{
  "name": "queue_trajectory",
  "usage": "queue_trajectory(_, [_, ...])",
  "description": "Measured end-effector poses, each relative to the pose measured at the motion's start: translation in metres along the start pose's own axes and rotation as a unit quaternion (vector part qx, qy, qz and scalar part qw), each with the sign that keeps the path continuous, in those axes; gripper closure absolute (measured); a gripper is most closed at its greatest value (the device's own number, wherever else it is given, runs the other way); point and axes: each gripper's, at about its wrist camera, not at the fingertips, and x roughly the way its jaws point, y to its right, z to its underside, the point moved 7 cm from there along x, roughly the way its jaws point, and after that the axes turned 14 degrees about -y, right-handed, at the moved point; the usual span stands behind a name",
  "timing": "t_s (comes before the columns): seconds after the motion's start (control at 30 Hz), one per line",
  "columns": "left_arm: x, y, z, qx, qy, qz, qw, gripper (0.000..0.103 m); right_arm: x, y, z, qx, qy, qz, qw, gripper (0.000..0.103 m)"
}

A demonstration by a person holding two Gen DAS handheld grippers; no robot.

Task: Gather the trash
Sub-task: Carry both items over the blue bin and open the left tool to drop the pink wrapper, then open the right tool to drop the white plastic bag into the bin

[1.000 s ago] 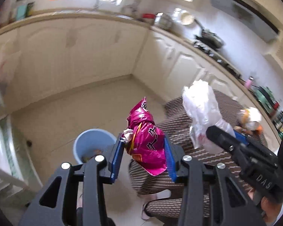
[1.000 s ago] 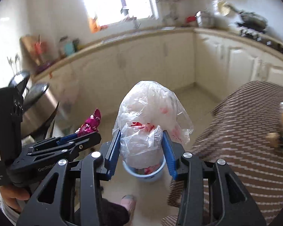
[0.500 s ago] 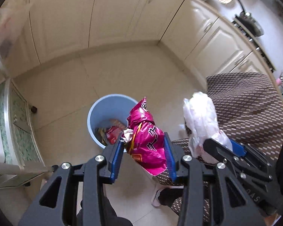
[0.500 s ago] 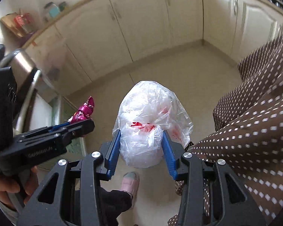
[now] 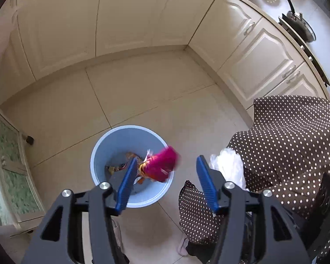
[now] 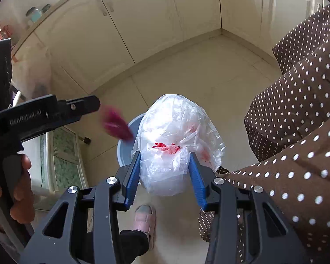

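Left gripper (image 5: 165,182) has just been opening, nothing between its jaws now; the magenta snack bag (image 5: 161,165) is dropping into the blue bin (image 5: 99,154). Right gripper (image 6: 165,177) is clamped on the clear plastic bag (image 6: 176,140), which sits off-centre over the rim, so releasing here might land it on the floor.

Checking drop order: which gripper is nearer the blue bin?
Left. The left gripper hangs open right above the blue bin; the right gripper, gripping the plastic bag, sits beside it.
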Motion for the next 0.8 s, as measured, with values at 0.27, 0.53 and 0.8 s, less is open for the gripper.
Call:
queue_trajectory(0.27, [0.006,-0.019,0.015,-0.022,-0.016,-0.004,0.9996,0.048,0.011,-0.007,0.001,-0.005,-0.013,0.001,1.0,0.062])
queue_trajectory(0.53, [-0.017,-0.04,0.02,-0.037,0.001,-0.016,0.9992,0.048,0.016,-0.029,-0.019,-0.019,-0.009,-0.006,1.0,0.061])
queue_trajectory(0.8, [-0.044,-0.048,0.012,-0.047,0.029,-0.009,0.9984,0.048,0.004,-0.058,-0.063,-0.034,0.037,-0.018,0.999,0.046])
